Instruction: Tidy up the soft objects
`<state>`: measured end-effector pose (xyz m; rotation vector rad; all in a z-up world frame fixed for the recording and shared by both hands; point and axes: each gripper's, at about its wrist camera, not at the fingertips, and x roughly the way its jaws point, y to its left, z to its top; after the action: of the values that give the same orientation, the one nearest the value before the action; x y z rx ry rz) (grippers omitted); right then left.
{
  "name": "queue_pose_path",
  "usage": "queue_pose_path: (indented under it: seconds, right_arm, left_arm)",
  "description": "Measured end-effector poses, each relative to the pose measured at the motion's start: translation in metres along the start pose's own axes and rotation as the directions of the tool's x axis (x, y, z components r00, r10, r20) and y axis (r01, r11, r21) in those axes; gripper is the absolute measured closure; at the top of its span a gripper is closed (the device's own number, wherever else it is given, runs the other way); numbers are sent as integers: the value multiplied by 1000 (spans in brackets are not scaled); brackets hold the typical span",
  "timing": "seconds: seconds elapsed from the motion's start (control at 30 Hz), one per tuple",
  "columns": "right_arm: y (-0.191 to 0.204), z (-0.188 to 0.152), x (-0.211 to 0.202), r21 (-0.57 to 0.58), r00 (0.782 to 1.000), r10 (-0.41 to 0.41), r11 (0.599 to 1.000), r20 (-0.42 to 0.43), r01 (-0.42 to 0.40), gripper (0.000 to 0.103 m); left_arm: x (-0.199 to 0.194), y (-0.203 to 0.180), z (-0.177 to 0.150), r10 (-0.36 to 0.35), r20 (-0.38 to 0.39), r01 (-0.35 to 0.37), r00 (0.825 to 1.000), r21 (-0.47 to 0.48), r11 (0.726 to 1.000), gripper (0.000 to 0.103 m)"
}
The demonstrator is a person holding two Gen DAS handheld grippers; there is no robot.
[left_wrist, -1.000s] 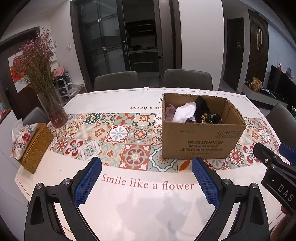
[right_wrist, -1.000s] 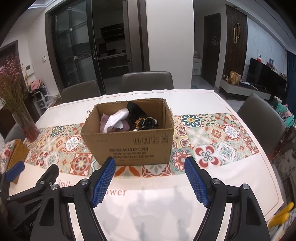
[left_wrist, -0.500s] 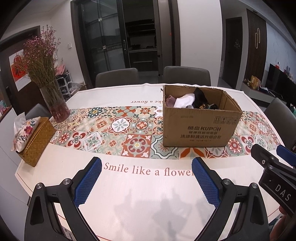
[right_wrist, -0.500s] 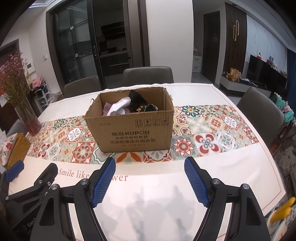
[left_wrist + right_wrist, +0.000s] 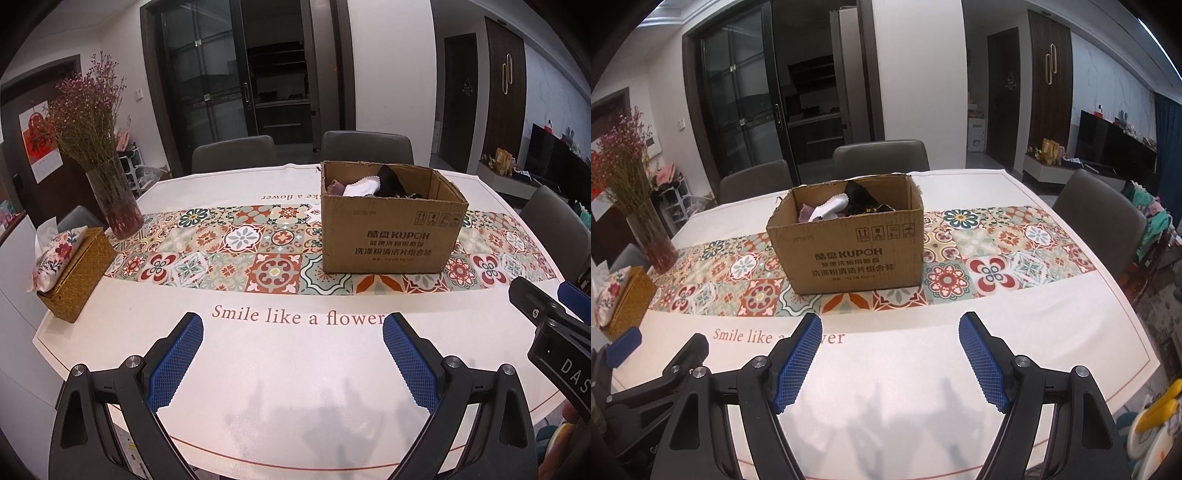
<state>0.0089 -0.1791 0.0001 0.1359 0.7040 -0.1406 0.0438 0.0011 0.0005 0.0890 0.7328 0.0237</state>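
Note:
An open cardboard box (image 5: 391, 232) (image 5: 849, 251) stands on the patterned runner of the table. Soft cloths lie inside it: a white one (image 5: 362, 186) (image 5: 829, 206), a pink one (image 5: 335, 186) and dark ones (image 5: 389, 181) (image 5: 862, 197). My left gripper (image 5: 291, 332) hangs open over the white cloth near the table's front edge, well short of the box, nothing between its blue pads. My right gripper (image 5: 890, 332) is open too, empty, in front of the box. Each gripper shows at the edge of the other's view.
A glass vase of dried flowers (image 5: 110, 192) (image 5: 646, 229) and a woven tissue box (image 5: 70, 273) (image 5: 624, 299) stand at the table's left end. Grey chairs (image 5: 365, 147) (image 5: 1097, 210) ring the table's far and right sides.
Both grippers have drawn back from the box toward the table's front edge; the box looks farther away and less of its inside shows. Both stayed open.

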Motion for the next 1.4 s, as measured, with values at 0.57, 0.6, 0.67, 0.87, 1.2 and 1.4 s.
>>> queue_pose_path:
  seconds: [0.57,0.6,0.67,0.87,1.2,1.4]
  right_arm:
    - [-13,-34,-18,-19,1000,-7,1000,-19,7,25]
    - [-15,-35,-18,-17,1000,-9,1000,-23,9,25]
    - [-17,-36,-19,-10,1000,-10,1000,-25,10,25]
    - [-13,-36,-21,-24,1000,-7,1000,-20,6,25]
    - [-13,-36,-18,-25,1000,-7,1000,-28,7,25]
    - [-12,-36,-19,-25,1000,-8,1000,-27,7,25]
  left_arm:
    - [-22,-8,-34,12,10,-12,1000,18,1000,0]
    - [-22,-9,-35,14,9,-15,1000,20,1000,0]
    - [-22,-10,-37,13,5,-13,1000,16,1000,0]
    - [-22,-8,-36,8,0,-8,1000,5,1000,0]
    - [-19,-7,-36,2,-5,-2,1000,7,1000,0]
    - [-19,-7,-37,1,-3,-1,1000,6,1000,0]
